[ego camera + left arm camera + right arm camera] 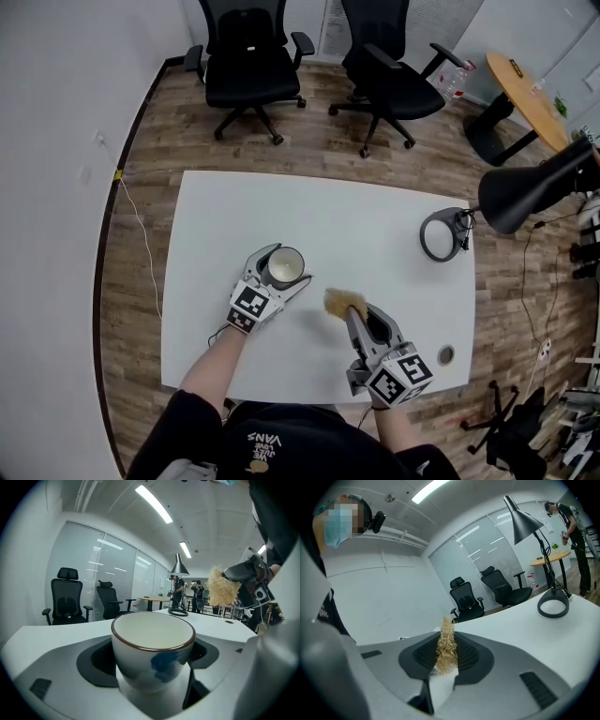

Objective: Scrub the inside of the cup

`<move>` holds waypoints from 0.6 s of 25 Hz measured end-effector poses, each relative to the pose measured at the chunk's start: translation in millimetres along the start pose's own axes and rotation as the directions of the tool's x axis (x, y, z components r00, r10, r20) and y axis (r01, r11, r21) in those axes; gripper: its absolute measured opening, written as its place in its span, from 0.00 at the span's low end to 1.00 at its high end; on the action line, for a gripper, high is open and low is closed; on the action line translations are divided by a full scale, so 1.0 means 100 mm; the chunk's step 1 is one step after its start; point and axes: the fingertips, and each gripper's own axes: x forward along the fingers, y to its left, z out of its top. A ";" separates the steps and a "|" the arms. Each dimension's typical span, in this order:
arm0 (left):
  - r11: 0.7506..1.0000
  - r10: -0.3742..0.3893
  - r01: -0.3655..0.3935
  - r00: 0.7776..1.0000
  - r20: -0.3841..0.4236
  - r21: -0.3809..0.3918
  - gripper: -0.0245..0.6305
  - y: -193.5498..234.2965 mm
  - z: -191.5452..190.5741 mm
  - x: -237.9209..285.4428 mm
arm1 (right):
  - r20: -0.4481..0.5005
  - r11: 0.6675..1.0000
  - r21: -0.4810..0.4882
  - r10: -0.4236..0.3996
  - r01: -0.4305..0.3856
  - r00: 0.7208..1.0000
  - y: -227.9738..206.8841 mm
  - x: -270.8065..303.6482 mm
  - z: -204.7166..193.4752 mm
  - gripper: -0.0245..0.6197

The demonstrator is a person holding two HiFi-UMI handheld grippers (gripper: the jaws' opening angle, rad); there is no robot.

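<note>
A white cup (283, 267) with a dark red rim and a blue mark stands upright on the white table (375, 216), gripped by my left gripper (281, 269). In the left gripper view the cup (152, 653) sits between the jaws, its inside pale and bare. My right gripper (345, 306) is shut on a tan fibre scrubber (342, 302), which hangs a short way right of the cup, apart from it. The right gripper view shows the scrubber (446, 646) pinched between the jaws; from the left gripper it appears as a tuft (222, 587) at the upper right.
A black desk lamp (511, 197) with a round base (441, 234) stands at the table's right end. A small round hole (446, 355) lies near the front right corner. Two black office chairs (246, 58) and a round wooden table (527, 89) stand beyond. People stand far off.
</note>
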 end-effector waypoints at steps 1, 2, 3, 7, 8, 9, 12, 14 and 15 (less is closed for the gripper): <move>1.000 0.004 -0.004 1.000 -0.003 -0.001 0.65 0.00 0.00 -0.01 | 0.001 1.000 0.002 -0.002 0.002 1.000 0.00 0.00 0.01 0.16; 1.000 0.007 -0.007 1.000 -0.008 -0.002 0.65 0.00 0.00 -0.01 | 0.003 1.000 0.002 -0.003 0.003 1.000 0.01 0.01 0.03 0.16; 1.000 0.007 -0.007 1.000 -0.015 -0.002 0.65 0.01 0.00 -0.01 | 0.004 1.000 0.001 -0.005 0.005 1.000 0.01 0.01 0.05 0.16; 0.999 -0.020 0.021 0.998 -0.055 0.024 0.65 -0.06 -0.02 -0.03 | 0.012 1.000 -0.007 -0.003 0.003 1.000 0.02 0.02 0.09 0.16; 0.999 -0.025 0.028 0.998 -0.065 0.037 0.65 -0.09 -0.02 -0.04 | 0.016 1.000 -0.008 -0.002 0.002 1.000 0.03 0.02 0.11 0.16; 0.998 -0.030 0.033 0.997 -0.072 0.050 0.65 -0.12 -0.01 -0.06 | 0.021 1.000 -0.009 0.000 0.000 1.000 0.04 0.02 0.12 0.16; 0.996 -0.046 0.051 0.997 -0.056 0.077 0.65 -0.22 0.11 -0.13 | 0.038 1.000 -0.012 0.009 -0.009 0.999 0.08 0.01 0.18 0.16; 0.994 -0.053 0.057 0.998 -0.040 0.094 0.65 -0.27 0.22 -0.18 | 0.055 1.000 -0.015 0.023 -0.022 0.998 0.13 0.01 0.23 0.16; 0.993 -0.054 0.057 0.998 -0.037 0.100 0.65 -0.29 0.27 -0.20 | 0.064 0.999 -0.017 0.030 -0.029 0.997 0.16 0.01 0.27 0.16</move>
